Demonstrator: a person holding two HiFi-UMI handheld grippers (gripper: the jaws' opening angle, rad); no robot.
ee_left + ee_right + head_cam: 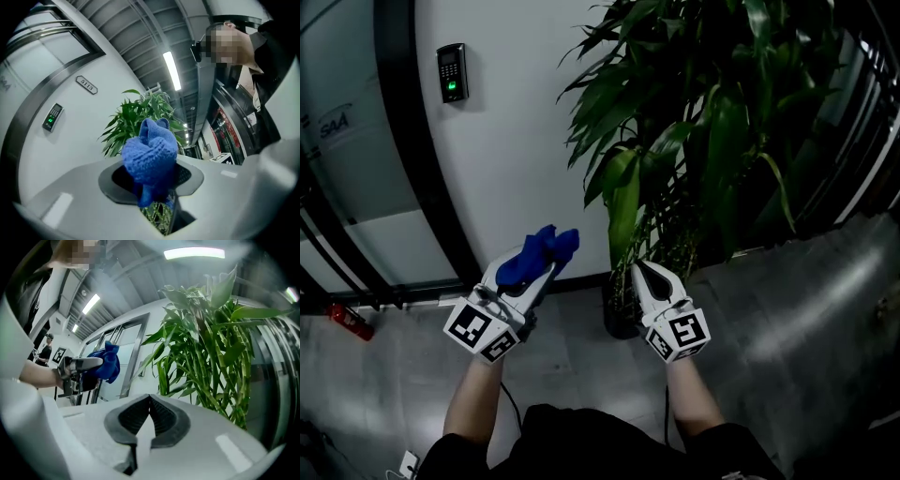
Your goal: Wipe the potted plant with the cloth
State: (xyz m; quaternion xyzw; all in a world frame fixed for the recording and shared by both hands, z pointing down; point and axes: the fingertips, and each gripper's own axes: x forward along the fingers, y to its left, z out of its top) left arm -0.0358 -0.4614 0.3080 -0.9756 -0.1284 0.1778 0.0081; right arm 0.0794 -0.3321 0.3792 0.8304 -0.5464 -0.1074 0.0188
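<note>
Ahead of me, against the white wall (516,141), stands one potted plant (694,141), its canes upright and its long green leaves arching outward. Of my two grippers, the left gripper (528,279) has its jaws clamped on the one cloth (536,253), a blue knitted wad that pokes past the tips toward the plant. The right gripper (645,277) has its jaws pressed together on nothing.

We wear a dark top (581,442), forearms bare, and our white left gripper (547,265) and right gripper (641,269) carry black ribbed pads (164,420) and black-and-white marker cubes (483,330).
</note>
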